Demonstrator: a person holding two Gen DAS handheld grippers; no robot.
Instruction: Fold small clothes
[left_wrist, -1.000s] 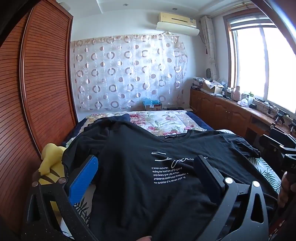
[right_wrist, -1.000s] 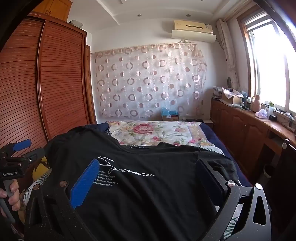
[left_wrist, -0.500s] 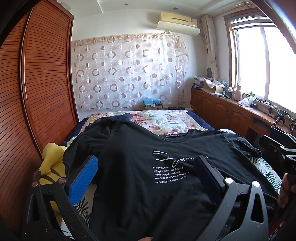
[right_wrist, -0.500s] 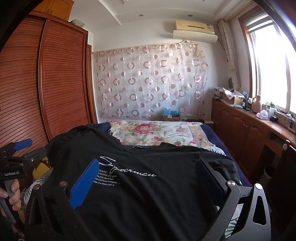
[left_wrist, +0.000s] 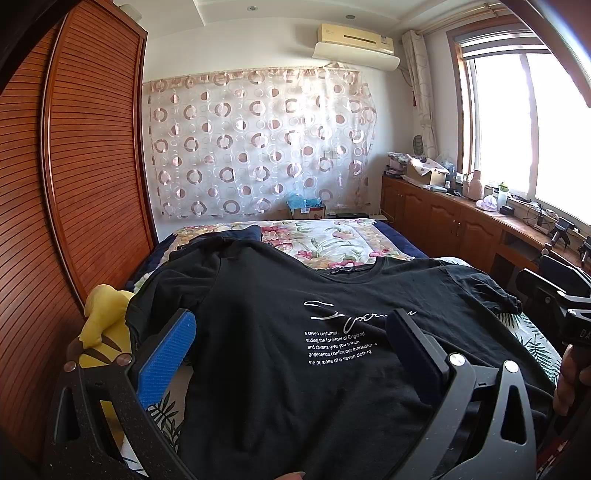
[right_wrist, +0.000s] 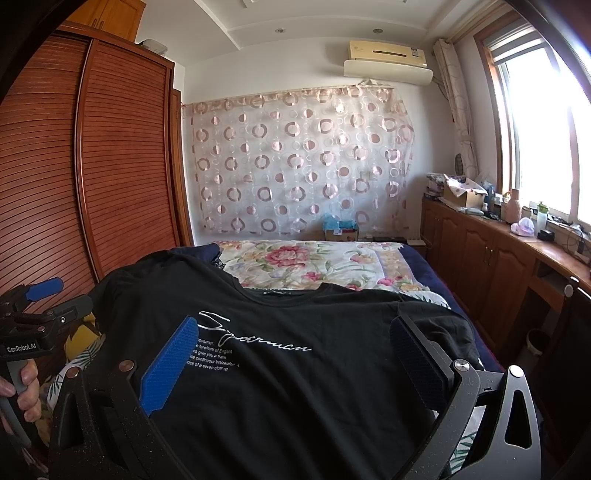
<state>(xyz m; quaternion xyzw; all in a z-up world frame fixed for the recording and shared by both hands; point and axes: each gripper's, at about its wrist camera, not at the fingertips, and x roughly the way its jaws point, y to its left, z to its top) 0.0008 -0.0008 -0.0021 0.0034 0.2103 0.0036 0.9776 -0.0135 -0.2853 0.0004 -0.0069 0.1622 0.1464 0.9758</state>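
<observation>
A black T-shirt with white script print lies spread face up on the bed, collar at the far side; it also shows in the right wrist view. My left gripper is open, its blue-padded fingers wide apart just above the shirt's lower left part. My right gripper is open and hovers over the shirt's lower right part. The left gripper also shows at the left edge of the right wrist view, and the right gripper at the right edge of the left wrist view.
The bed has a floral cover. A yellow plush toy lies at the bed's left edge by the wooden slatted wardrobe. A wooden cabinet run with clutter stands under the window on the right.
Both cameras have tilted slightly, and the room has shifted a little in view. The shirt lies as before and both grippers stay open.
</observation>
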